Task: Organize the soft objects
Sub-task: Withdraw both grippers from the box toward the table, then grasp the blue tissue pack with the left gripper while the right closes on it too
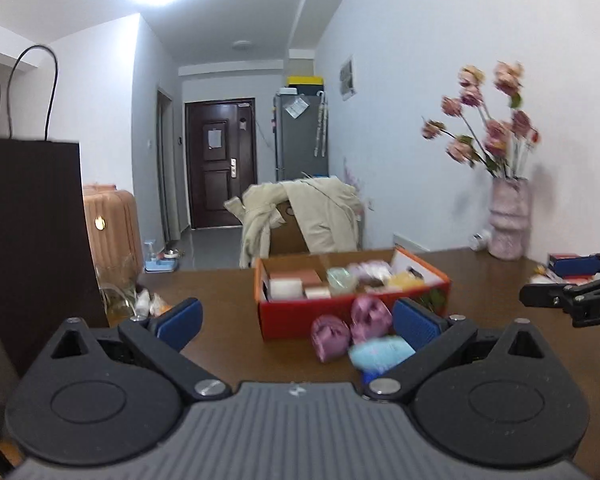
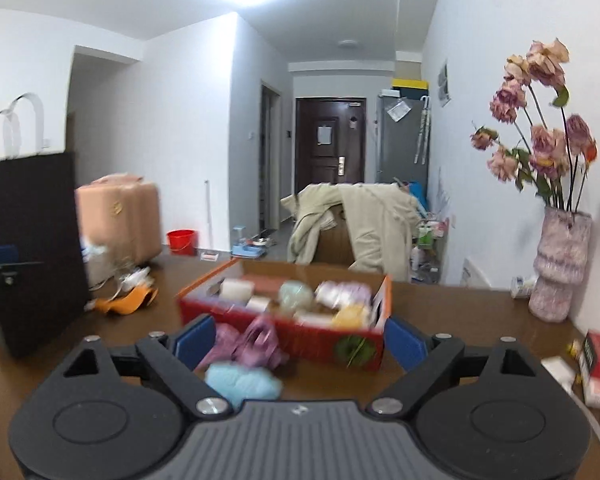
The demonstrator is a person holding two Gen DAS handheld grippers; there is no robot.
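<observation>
Soft bundles lie on the brown table [image 1: 220,292] in front of both grippers: a pale blue bundle [image 1: 380,354] nearest, and just behind it two purple bundles, one [image 1: 330,336] to the left and one [image 1: 370,316] to the right, close against the front wall of the red box [image 1: 300,320]. In the right wrist view the same blue bundle [image 2: 242,382] sits low between the fingers, with the purple bundles [image 2: 256,342] behind it, touching or nearly touching the box [image 2: 320,340].

The left gripper [image 1: 296,320] has its blue-padded fingers [image 1: 180,318] spread wide, nothing pinched; the bundles sit toward its right finger, apart from the pads as far as the blur allows. The right gripper [image 2: 300,340] is likewise spread wide and holds nothing. It also shows at the right edge of the left wrist view [image 1: 572,280].

Inside the box are more soft things: white blocks [image 1: 286,288], a pale green ball [image 1: 340,280], a mauve roll [image 1: 370,270] and a yellow piece [image 1: 406,280].

A tall dark bag [image 1: 32,240] stands on the left. On the far right of the table a pink vase [image 1: 508,220] holds faded roses [image 1: 488,120]. Beyond the table a beige coat [image 1: 312,212] hangs over a chair, then a pink suitcase [image 1: 112,228], a grey fridge [image 1: 300,132] and a dark door [image 1: 220,160].
</observation>
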